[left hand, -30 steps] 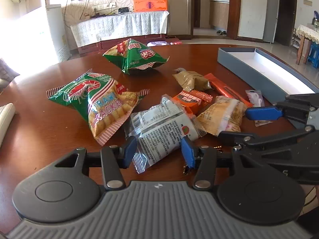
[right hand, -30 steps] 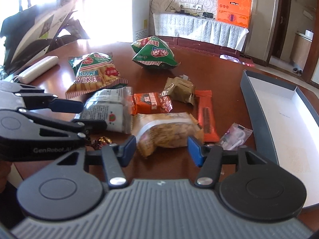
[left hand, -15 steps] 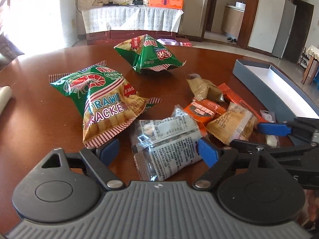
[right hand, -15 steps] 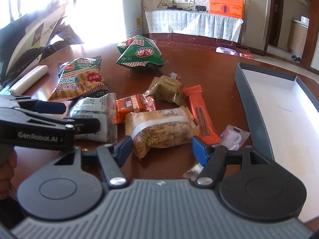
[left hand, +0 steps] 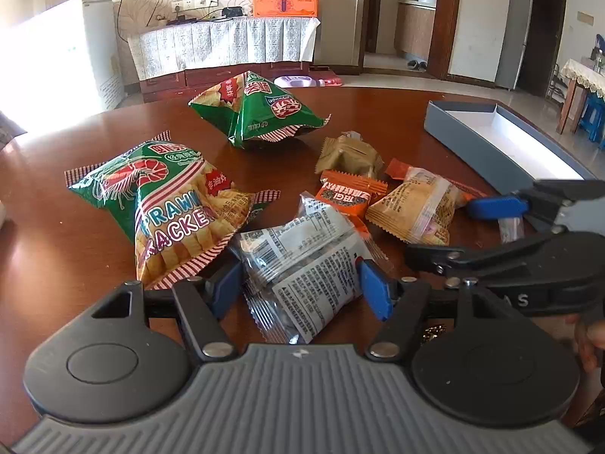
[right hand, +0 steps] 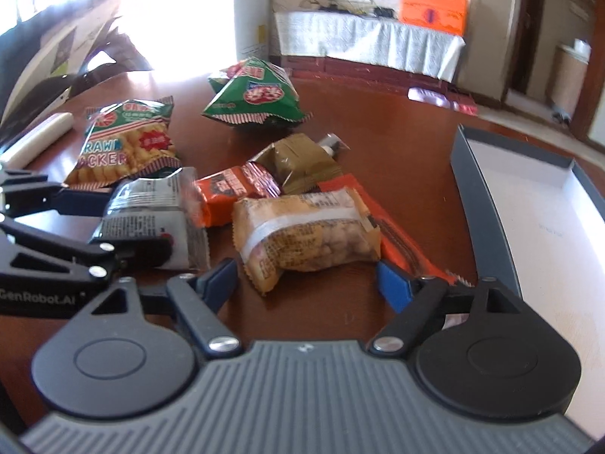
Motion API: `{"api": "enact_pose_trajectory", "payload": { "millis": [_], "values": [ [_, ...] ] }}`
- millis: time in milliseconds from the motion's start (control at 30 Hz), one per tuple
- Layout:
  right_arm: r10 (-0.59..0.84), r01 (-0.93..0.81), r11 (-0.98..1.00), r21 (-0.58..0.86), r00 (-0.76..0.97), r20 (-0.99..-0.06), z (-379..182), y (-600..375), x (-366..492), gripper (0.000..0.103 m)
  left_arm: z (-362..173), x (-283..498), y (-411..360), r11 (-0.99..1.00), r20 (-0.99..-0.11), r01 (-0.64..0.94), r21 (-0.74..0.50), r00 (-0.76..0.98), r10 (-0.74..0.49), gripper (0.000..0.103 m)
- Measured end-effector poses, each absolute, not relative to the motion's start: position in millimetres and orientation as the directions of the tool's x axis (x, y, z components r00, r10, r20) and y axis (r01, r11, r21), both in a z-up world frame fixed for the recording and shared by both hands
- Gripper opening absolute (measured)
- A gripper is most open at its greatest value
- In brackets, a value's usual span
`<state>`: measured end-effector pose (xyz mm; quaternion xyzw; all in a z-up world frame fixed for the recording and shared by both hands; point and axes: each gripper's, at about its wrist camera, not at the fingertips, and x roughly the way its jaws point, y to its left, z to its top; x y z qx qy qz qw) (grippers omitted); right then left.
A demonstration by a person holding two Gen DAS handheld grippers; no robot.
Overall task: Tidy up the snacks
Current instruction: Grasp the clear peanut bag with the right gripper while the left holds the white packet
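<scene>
Snacks lie scattered on a round wooden table point(left hand: 378, 113). My left gripper point(left hand: 298, 287) is open, its blue pads on either side of a clear and grey packet point(left hand: 302, 261), which also shows in the right wrist view point(right hand: 151, 219). My right gripper point(right hand: 310, 283) is open around the near end of a tan nut packet point(right hand: 306, 234), seen too in the left wrist view point(left hand: 416, 204). An orange packet point(right hand: 234, 189), a brown packet point(right hand: 302, 162) and an orange bar point(right hand: 401, 234) lie close behind. A prawn cracker bag point(left hand: 170, 204) and a green chip bag point(left hand: 257, 109) lie farther left.
A grey open box with a white inside point(right hand: 537, 204) stands at the table's right edge; it also shows in the left wrist view point(left hand: 491, 132). A small clear packet point(left hand: 510, 227) lies by the box. A white roll point(right hand: 38, 140) lies far left.
Both grippers have moved forward over the table. The left one now straddles the clear grey packet and the right one straddles the tan packet. No snack has moved.
</scene>
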<state>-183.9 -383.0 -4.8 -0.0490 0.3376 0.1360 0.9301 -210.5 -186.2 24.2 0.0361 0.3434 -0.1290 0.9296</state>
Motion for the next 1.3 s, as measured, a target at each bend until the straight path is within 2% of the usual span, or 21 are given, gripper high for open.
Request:
{"api": "enact_pose_trajectory", "payload": {
  "millis": [133, 200, 267, 367, 567, 900, 967, 1200, 1233, 1267, 1300],
  "values": [
    [0.229, -0.269, 0.962, 0.036, 0.734, -0.639, -6.9, -381.3, -172.0, 0.084, 25.0, -211.3, -184.3, 0.968, -0.647, 0.249, -0.014, 0.736, -0.199, 0.071],
    [0.244, -0.296, 0.955, 0.024, 0.738, -0.629, -7.8, -375.7, -170.1, 0.08, 25.0, -212.4, -183.7, 0.967, -0.645, 0.256, -0.013, 0.736, -0.203, 0.071],
    [0.257, -0.314, 0.949, 0.019, 0.74, -0.621, -6.1, -371.2, -169.2, 0.068, 24.9, -212.9, -183.6, 0.965, -0.643, 0.26, -0.01, 0.738, -0.206, 0.07],
    [0.254, -0.325, 0.946, -0.005, 0.748, -0.614, -3.8, -366.9, -171.8, 0.059, 25.5, -213.8, -183.5, 0.965, -0.642, 0.262, -0.009, 0.739, -0.207, 0.069],
    [0.251, -0.345, 0.938, -0.043, 0.756, -0.605, 3.9, -367.9, -191.1, 0.057, 27.9, -223.1, -184.9, 0.958, -0.635, 0.287, -0.02, 0.736, -0.234, 0.065],
    [0.248, -0.31, 0.951, -0.017, 0.792, -0.558, 31.2, -388.1, -235.1, 0.054, 32.5, -248.7, -195.7, 0.948, -0.61, 0.318, 0.014, 0.754, -0.244, 0.059],
    [0.25, -0.308, 0.951, -0.014, 0.795, -0.552, 33.4, -388.0, -240.8, 0.048, 33.9, -252.6, -194.1, 0.95, -0.607, 0.311, 0.012, 0.757, -0.24, 0.057],
    [0.229, -0.316, 0.947, -0.048, 0.774, -0.59, 25.2, -384.9, -246.5, 0.048, 36.3, -255.1, -182.4, 0.963, -0.608, 0.269, -0.004, 0.764, -0.216, 0.055],
    [0.229, -0.317, 0.947, -0.042, 0.764, -0.603, 22.2, -385.2, -245.1, 0.052, 35.7, -254.4, -182.2, 0.963, -0.609, 0.268, -0.002, 0.764, -0.214, 0.055],
    [0.231, -0.318, 0.947, -0.034, 0.754, -0.615, 20.0, -385.1, -243.5, 0.064, 35.8, -253.2, -181.9, 0.963, -0.609, 0.269, -0.004, 0.763, -0.215, 0.055],
    [0.224, -0.312, 0.95, -0.034, 0.75, -0.623, 18.2, -384.9, -242.5, 0.071, 35.3, -252.6, -181.6, 0.963, -0.611, 0.269, -0.006, 0.761, -0.217, 0.055]
  ]
}}
